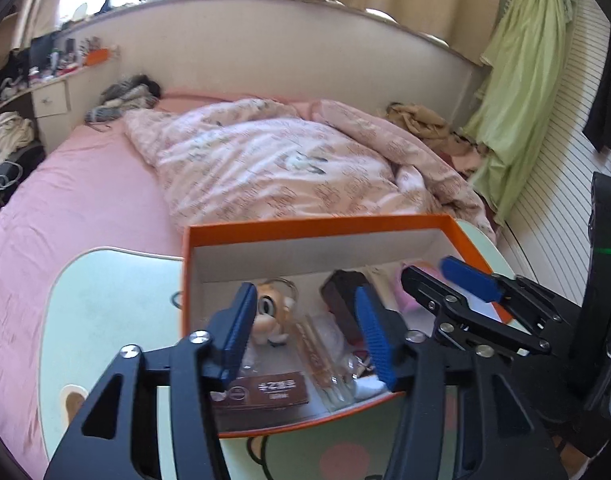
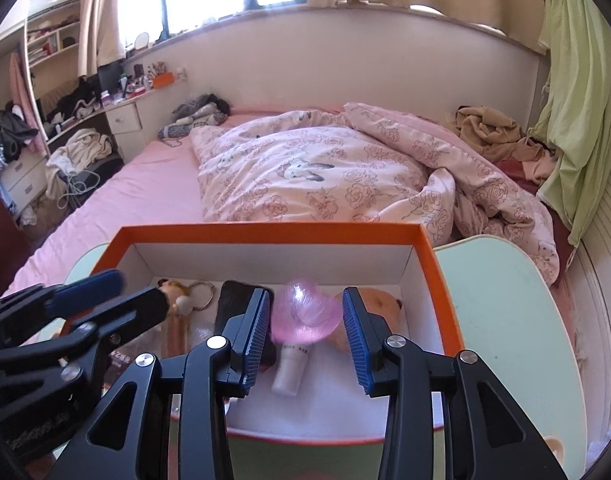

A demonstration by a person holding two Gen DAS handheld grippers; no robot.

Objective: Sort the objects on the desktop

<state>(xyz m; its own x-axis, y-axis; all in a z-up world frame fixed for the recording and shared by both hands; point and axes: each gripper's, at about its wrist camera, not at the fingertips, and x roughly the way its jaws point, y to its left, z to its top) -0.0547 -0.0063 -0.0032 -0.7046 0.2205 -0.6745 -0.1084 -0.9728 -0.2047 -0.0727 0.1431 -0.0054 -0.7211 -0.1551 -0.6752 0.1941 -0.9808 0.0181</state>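
Nearest, the left hand-held gripper (image 1: 305, 332) is hovering over the near-left part of the orange box (image 1: 317, 226), its blue pads spread apart and gripping nothing. The right hand-held gripper (image 2: 307, 336) is hanging over the near-right part, likewise wide open and empty. Under it a pink heart-shaped light stick (image 2: 305, 316) is lying inside the box, beside a black case (image 2: 235, 300). A brown packet (image 1: 265, 394) and a cartoon keychain figure (image 1: 271, 314) are lying further left. The box is sitting on a pale green surface (image 2: 497, 296). Beyond, a floral quilt (image 2: 329, 176) is lying crumpled on the pink bed (image 2: 153, 184).
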